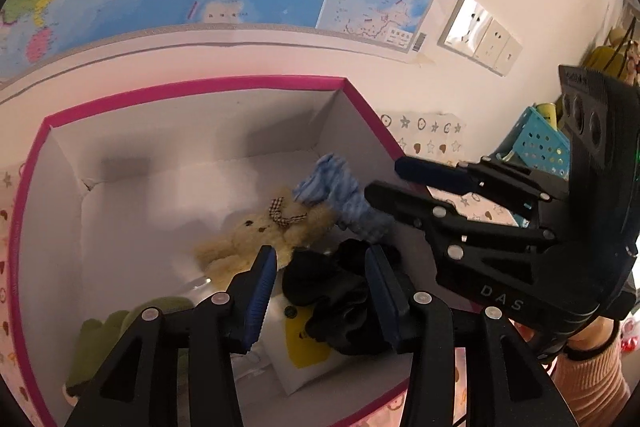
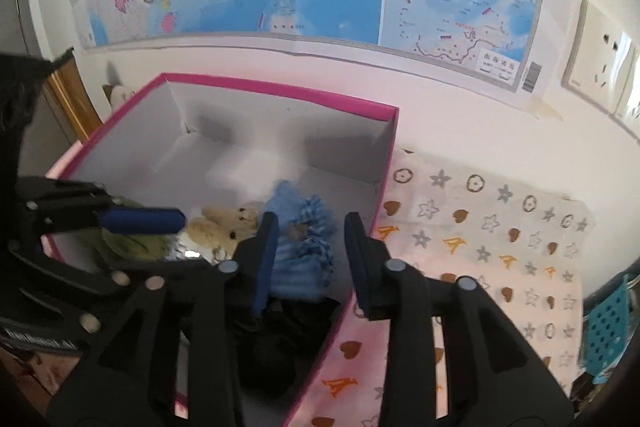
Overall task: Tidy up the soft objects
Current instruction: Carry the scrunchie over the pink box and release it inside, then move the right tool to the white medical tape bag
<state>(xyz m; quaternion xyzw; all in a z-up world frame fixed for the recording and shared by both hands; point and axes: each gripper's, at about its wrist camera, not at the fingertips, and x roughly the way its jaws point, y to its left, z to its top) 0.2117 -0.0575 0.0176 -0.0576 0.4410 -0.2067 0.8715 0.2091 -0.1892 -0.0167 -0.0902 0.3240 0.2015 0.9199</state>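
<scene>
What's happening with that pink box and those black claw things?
A person is sorting soft things into a pink-rimmed box, holding a two-fingered tool in each hand. Inside already lie a beige teddy bear, a blue checked cloth, a black fabric item and something green. The left tool and the right tool hover open over the box, gripping nothing.

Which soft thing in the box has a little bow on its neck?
The tan teddy bear. It wears a checked bow, unlike the blue cloth, the black cloth and the green toy around it.
</scene>
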